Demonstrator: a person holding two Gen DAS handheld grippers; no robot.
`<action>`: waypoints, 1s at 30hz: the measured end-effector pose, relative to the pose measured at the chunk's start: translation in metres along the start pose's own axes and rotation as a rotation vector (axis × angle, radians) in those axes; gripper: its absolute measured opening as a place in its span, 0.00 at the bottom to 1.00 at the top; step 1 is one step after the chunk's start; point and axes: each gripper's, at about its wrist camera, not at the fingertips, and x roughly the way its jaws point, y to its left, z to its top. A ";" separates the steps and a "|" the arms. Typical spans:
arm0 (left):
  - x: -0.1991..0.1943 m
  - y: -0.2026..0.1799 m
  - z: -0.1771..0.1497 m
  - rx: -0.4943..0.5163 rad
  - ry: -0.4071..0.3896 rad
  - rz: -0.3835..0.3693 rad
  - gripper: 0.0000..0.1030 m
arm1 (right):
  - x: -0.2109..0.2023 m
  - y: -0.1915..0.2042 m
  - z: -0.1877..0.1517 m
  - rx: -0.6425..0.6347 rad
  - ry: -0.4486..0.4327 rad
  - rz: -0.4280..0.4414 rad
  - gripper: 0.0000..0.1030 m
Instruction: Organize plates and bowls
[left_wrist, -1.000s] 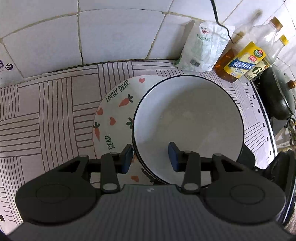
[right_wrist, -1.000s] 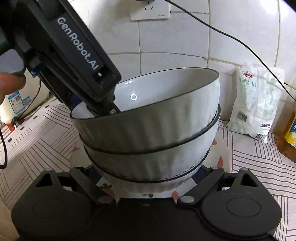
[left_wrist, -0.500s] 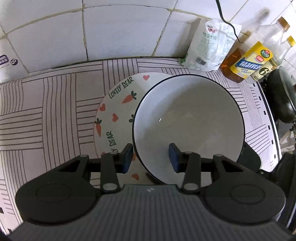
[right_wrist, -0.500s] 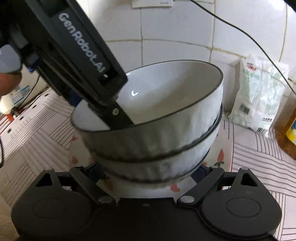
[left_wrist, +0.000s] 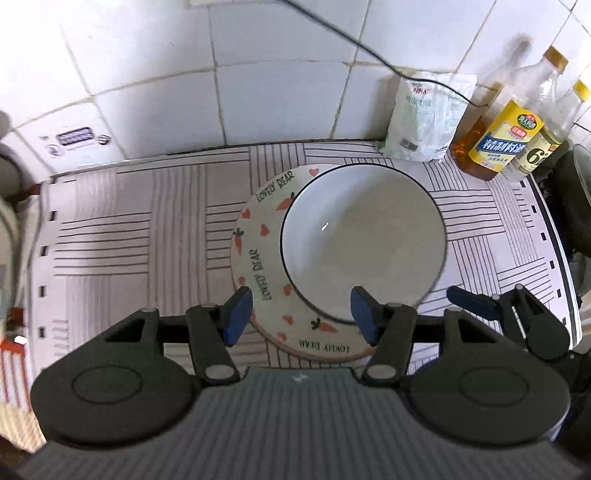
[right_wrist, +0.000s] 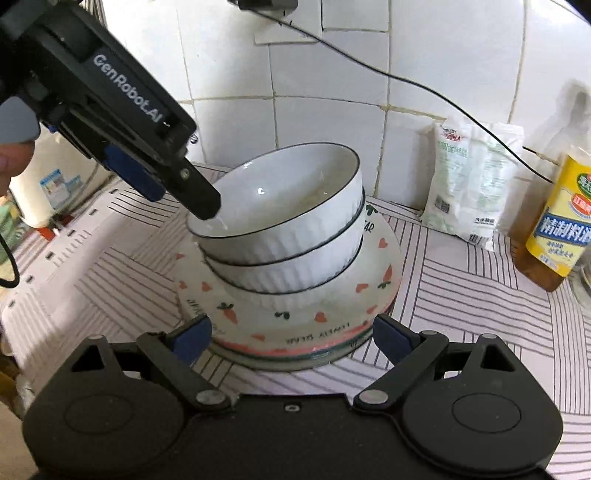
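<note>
Right wrist view: two nested bowls (right_wrist: 291, 225) on carrot plate (right_wrist: 384, 258), mid-counter near the back wall. Left gripper (left_wrist: 301, 314), right gripper (right_wrist: 291, 338): both spread, empty. Step: stacking seemingly done; next, withdraw clear.

Three nested white bowls (right_wrist: 291, 236) stacked on carrot-print plates (right_wrist: 295, 314), left gripper (right_wrist: 177, 184) above the top rim, right gripper (right_wrist: 291, 338) spread wide near the plates

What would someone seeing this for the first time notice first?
Probably the stack of white bowls sitting off-centre on a carrot-and-heart plate, in the middle of the striped counter. Next, the left gripper open above the stack, and the oil bottles against the tiled wall at the right.
</note>
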 end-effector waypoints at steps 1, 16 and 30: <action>-0.007 -0.003 -0.003 0.007 -0.012 0.010 0.56 | -0.007 -0.001 -0.001 -0.007 -0.001 0.007 0.93; -0.107 -0.030 -0.058 -0.064 -0.087 0.091 0.67 | -0.070 -0.027 -0.004 0.020 0.046 -0.019 0.93; -0.151 -0.041 -0.103 -0.084 -0.165 0.111 0.81 | -0.144 -0.029 0.003 0.102 0.020 -0.060 0.93</action>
